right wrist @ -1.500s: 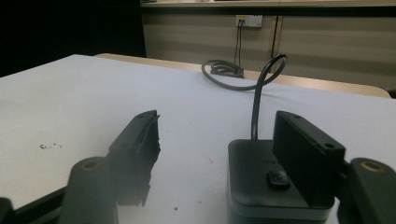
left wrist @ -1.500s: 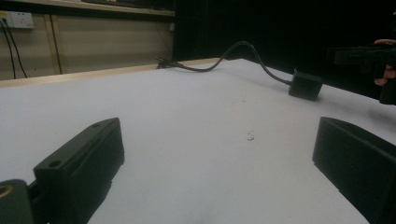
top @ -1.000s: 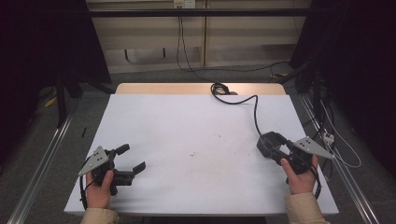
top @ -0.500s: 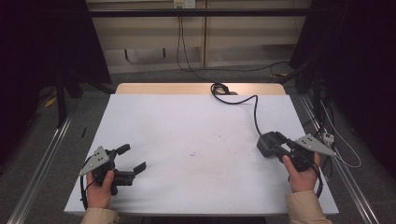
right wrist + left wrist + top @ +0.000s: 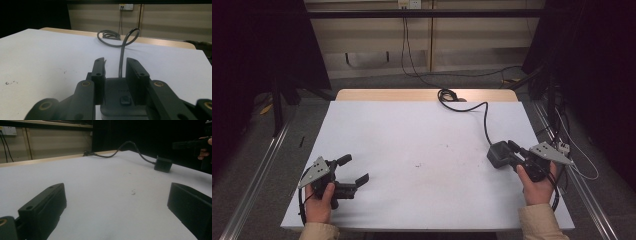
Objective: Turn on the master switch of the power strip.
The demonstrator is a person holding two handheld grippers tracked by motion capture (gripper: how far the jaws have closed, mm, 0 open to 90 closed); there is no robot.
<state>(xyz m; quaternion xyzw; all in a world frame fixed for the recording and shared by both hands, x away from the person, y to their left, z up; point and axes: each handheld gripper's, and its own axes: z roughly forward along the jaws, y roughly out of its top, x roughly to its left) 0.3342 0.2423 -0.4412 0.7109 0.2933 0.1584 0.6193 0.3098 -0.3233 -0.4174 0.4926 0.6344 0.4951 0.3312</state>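
A black power adapter (image 5: pixel 496 155) lies at the right side of the white table (image 5: pixel 422 135), and its cable (image 5: pixel 485 120) runs to a coil at the far edge. My right gripper (image 5: pixel 510 154) reaches onto it from the right. In the right gripper view the adapter (image 5: pixel 116 87) fills the gap of the right gripper (image 5: pixel 115 61), whose jaws have just been closing and now press its sides. My left gripper (image 5: pixel 356 168) rests low at the near left with its jaws wide apart and nothing between them. The left gripper view shows the adapter (image 5: pixel 163 165) far off.
The coiled cable end (image 5: pixel 447 95) lies on the bare wooden strip (image 5: pixel 377 95) at the table's far edge. Metal rails (image 5: pixel 257 170) run along both sides of the table. A few small dark specks (image 5: pixel 418 165) mark the sheet's middle.
The right gripper's jaws have drawn in around the adapter. Both hands have stayed where they were, and the left gripper looks the same.
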